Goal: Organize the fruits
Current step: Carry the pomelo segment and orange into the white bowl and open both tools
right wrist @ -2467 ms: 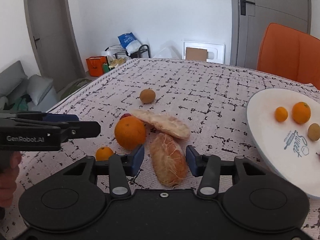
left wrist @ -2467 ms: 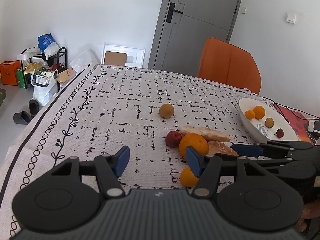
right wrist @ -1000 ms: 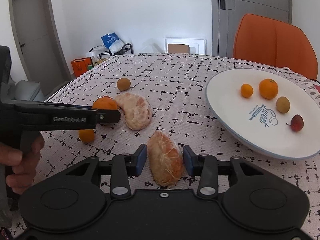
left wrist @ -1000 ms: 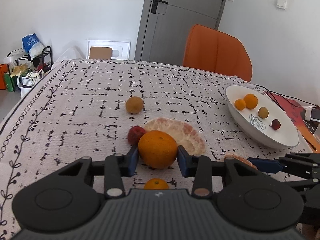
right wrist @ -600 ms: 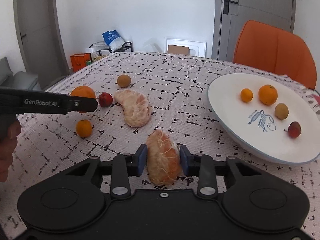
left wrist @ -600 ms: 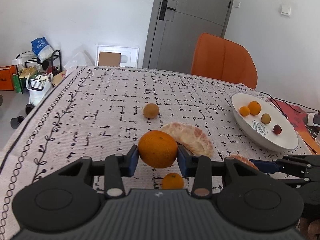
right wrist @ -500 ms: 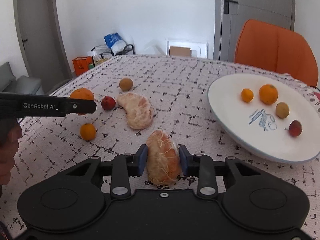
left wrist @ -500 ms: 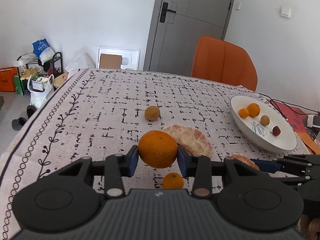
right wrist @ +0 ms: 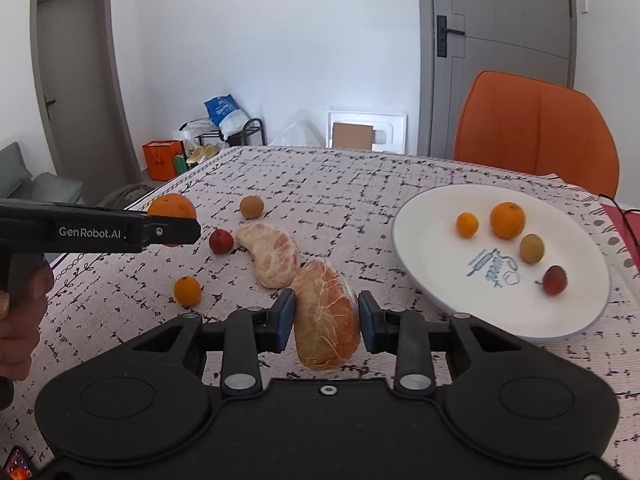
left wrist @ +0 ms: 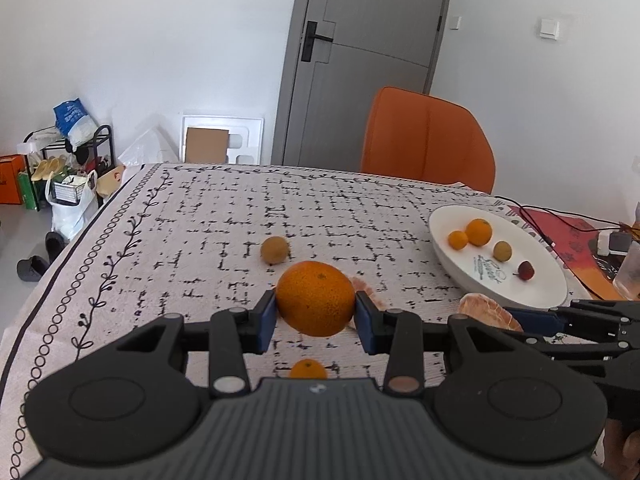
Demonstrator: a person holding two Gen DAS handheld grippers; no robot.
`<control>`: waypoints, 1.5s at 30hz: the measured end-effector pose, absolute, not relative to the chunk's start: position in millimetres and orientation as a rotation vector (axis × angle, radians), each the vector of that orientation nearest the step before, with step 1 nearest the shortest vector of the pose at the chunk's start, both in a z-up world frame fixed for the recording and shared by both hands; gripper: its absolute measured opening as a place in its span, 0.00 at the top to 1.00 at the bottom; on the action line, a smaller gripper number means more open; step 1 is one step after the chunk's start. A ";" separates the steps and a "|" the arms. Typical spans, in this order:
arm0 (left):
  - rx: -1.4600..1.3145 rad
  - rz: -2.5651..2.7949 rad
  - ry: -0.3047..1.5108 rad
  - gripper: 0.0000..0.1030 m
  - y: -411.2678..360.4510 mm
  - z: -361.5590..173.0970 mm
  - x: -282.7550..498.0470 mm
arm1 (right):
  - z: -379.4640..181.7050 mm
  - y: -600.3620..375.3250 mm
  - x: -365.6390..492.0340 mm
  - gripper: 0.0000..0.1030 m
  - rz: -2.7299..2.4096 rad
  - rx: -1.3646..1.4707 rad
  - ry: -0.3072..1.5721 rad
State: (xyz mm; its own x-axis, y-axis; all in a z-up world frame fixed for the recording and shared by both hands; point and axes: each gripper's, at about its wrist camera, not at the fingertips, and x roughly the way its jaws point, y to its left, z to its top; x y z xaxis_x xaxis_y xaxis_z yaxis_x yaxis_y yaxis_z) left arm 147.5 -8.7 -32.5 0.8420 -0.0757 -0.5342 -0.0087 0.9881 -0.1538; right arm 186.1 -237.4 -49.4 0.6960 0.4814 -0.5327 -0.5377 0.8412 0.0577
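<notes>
Tablecloth (right wrist: 360, 200) views differ: left gripper (left wrist: 315, 318) clamps orange (left wrist: 316, 298), right gripper (right wrist: 325, 320) pomelo wedge (right wrist: 326, 316).

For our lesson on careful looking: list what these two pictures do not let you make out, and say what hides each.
- Small orange, left wrist view: lower half hidden by the gripper body.
- Peeled segment, left wrist view: partly behind the right gripper.
- Blue print on the plate, right wrist view: too small to read.
- Big orange, right wrist view: partly covered by the left gripper's finger.

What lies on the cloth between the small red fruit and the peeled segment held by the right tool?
A second peeled segment, seen in the right wrist view.
</notes>
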 end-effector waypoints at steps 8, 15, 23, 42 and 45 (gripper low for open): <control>-0.135 -0.084 0.554 0.61 -28.2 -26.8 155.7 | -41.8 -256.7 188.6 0.69 0.519 -0.079 0.538; -0.107 -0.138 0.533 0.61 -47.7 -19.0 166.1 | -35.5 -274.6 193.6 0.69 0.471 -0.056 0.518; -0.070 -0.183 0.522 0.61 -68.5 -16.1 181.1 | -36.6 -293.7 204.1 0.69 0.413 -0.030 0.516; -0.026 -0.260 0.554 0.61 -116.9 -24.8 229.5 | -49.4 -329.3 244.6 0.69 0.322 0.051 0.524; -0.025 -0.267 0.566 0.61 -121.9 -28.5 237.4 | -53.3 -330.3 248.6 0.68 0.317 0.057 0.530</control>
State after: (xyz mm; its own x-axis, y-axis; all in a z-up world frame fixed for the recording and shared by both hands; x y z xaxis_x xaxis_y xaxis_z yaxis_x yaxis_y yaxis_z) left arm 237.4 -121.9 -28.5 0.8103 -0.2569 -0.5267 0.2435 0.9651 -0.0962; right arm 248.6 -330.3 -53.3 0.8150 0.3119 -0.4883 -0.2828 0.9497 0.1345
